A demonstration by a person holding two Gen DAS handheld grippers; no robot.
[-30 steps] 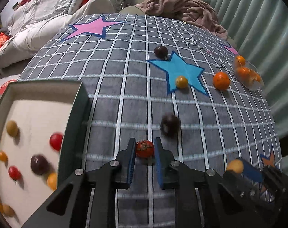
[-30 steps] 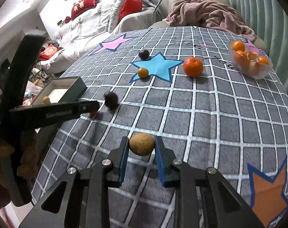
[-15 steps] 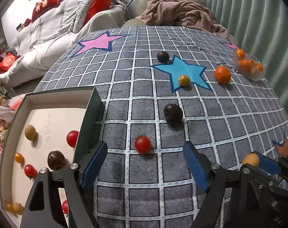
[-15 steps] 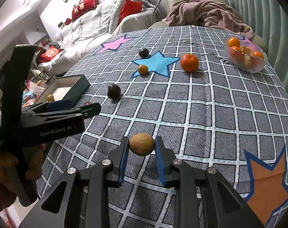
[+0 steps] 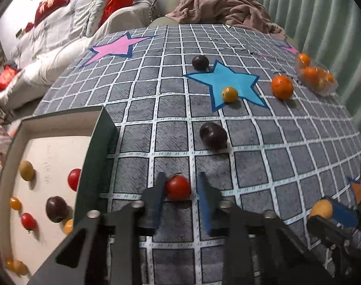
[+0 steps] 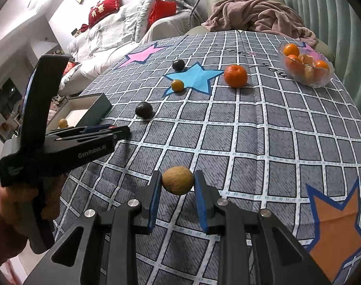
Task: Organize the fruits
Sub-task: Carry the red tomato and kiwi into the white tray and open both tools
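My left gripper (image 5: 180, 188) is around a red cherry tomato (image 5: 178, 187) on the checked cloth. The left pad touches it and a gap remains on the right side, so the jaws are open. The green box (image 5: 98, 147) with a white floor lies to its left and holds several small fruits. My right gripper (image 6: 178, 184) is shut on a tan-yellow round fruit (image 6: 178, 180) and holds it above the cloth. That fruit also shows in the left wrist view (image 5: 321, 209).
On the cloth lie a dark plum (image 5: 213, 135), a second dark plum (image 5: 200, 62), a small yellow fruit (image 5: 230, 94) on the blue star and an orange (image 5: 281, 87). A clear bowl (image 6: 305, 77) of oranges stands at the far right. Sofa and blanket lie behind the table.
My left gripper was shut on the red tomato, opened wide, and now has narrowed around it again. The right gripper kept hold of its fruit.
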